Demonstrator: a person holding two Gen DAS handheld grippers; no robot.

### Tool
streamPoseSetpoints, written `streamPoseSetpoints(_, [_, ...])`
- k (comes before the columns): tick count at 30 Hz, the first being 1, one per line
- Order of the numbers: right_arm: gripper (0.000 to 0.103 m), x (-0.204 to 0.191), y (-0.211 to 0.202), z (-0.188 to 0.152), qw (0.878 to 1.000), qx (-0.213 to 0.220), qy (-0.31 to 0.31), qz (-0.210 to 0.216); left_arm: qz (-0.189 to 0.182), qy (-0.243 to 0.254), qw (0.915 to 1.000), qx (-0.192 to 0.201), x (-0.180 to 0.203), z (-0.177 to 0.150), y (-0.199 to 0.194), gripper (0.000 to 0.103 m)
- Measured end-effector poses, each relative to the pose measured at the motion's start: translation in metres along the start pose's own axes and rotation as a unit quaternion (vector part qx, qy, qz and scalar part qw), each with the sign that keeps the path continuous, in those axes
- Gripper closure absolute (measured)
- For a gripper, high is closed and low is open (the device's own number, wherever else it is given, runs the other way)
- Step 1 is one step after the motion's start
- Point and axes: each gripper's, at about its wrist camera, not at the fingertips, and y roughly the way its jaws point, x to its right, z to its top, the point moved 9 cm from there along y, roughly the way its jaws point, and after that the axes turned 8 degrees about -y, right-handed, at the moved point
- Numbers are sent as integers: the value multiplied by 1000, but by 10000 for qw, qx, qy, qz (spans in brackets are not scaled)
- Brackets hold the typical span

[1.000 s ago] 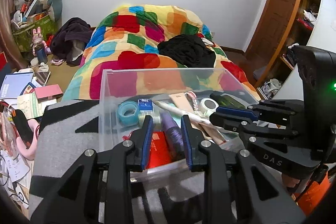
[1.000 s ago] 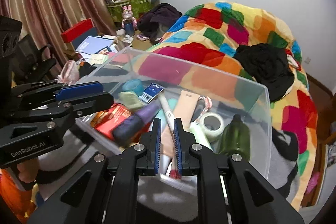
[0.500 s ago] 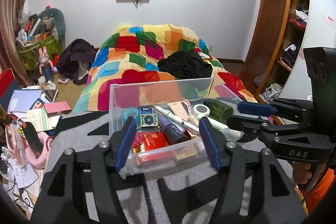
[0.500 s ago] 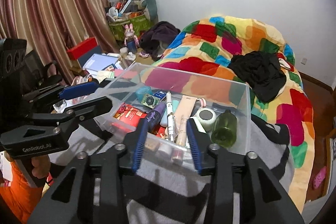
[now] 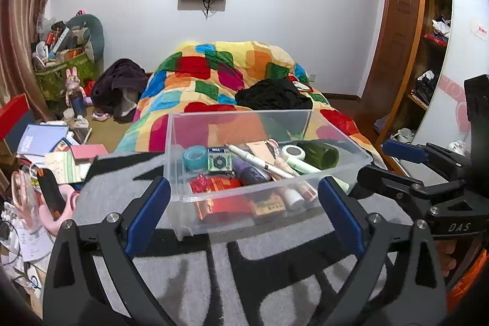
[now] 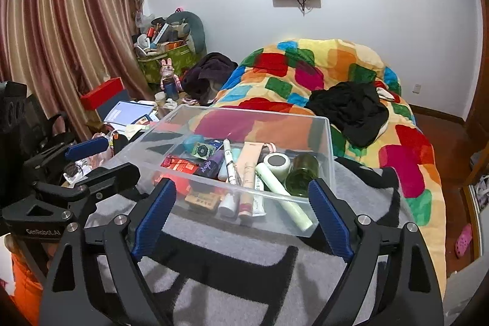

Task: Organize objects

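A clear plastic box (image 5: pixel 244 112) (image 6: pixel 259 112) rests on a grey and black blanket (image 5: pixel 122 182) (image 6: pixel 229 249). It holds a teal tape roll (image 5: pixel 195 156), a green bottle (image 5: pixel 321 153) (image 6: pixel 302 173), a white tape roll (image 6: pixel 276 162), a purple tube (image 6: pixel 211 165), a red packet (image 5: pixel 220 184) and a pale green tube (image 6: pixel 281 197). My left gripper (image 5: pixel 243 182) (image 6: pixel 120 156) hangs just short of the box's near wall, jaws opening wide and nothing gripped. My right gripper (image 6: pixel 242 184) (image 5: pixel 376 161) is beside it at the same wall, jaws opening, pads bare.
Beyond the box lies a bed with a colourful quilt (image 5: pixel 229 75) and a black garment (image 5: pixel 272 95). Books and papers (image 5: pixel 42 139) litter the floor on the left. Curtains (image 6: pixel 61 35) hang at the left, and a wooden shelf unit (image 5: pixel 428 35) stands at the right.
Both grippers have drawn back from over the box's contents and gone from nearly shut to wide open. The box has stayed on the blanket.
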Motion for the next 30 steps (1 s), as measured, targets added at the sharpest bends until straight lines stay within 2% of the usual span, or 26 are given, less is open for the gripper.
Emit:
streamPoseSetpoints(12, [16, -3, -8, -9, 9999, 62, -58, -87, -57, -123, 9999, -91, -1, -13, 3, 5])
streamPoseSetpoints(30, [16, -4, -7, -13, 10000, 28, -32, -58, -52, -153, 9999, -26, -1, -14, -1, 5])
